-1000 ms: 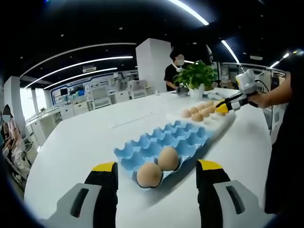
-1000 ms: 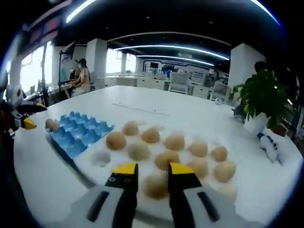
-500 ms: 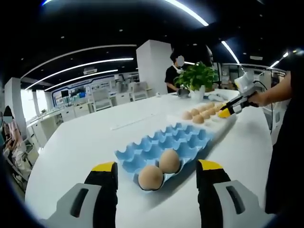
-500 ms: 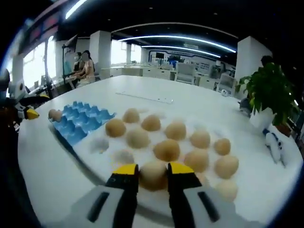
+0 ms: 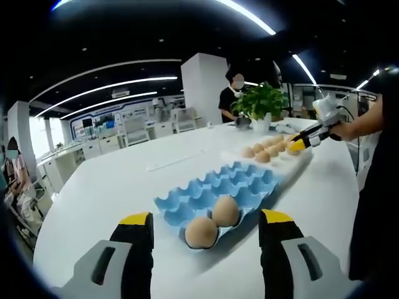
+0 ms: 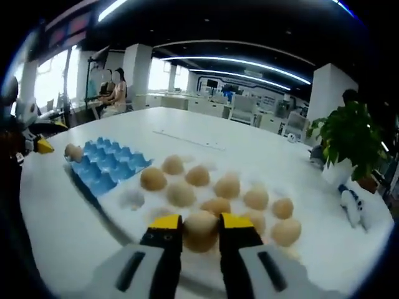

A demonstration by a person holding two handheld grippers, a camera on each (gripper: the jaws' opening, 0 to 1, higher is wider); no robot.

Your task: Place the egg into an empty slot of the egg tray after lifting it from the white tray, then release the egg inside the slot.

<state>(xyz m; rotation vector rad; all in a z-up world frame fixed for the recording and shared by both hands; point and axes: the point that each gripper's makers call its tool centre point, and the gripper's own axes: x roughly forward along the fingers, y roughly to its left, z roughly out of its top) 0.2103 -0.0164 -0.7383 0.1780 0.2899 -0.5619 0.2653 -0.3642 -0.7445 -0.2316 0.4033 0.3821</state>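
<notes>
Right gripper (image 6: 200, 225) now clenched on egg (image 6: 201, 229), raised off white tray (image 6: 128, 218) versus a second ago. Lift done; carry to blue egg tray (image 6: 103, 167) next. Left gripper (image 5: 206, 225) spread, idle.

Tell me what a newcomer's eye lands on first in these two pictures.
First, the egg gripped between the yellow-tipped jaws of the right gripper, just above the white tray of loose eggs. Next, the bright blue egg tray on the white table, with two brown eggs in its nearest slots, in front of the open left gripper.
</notes>
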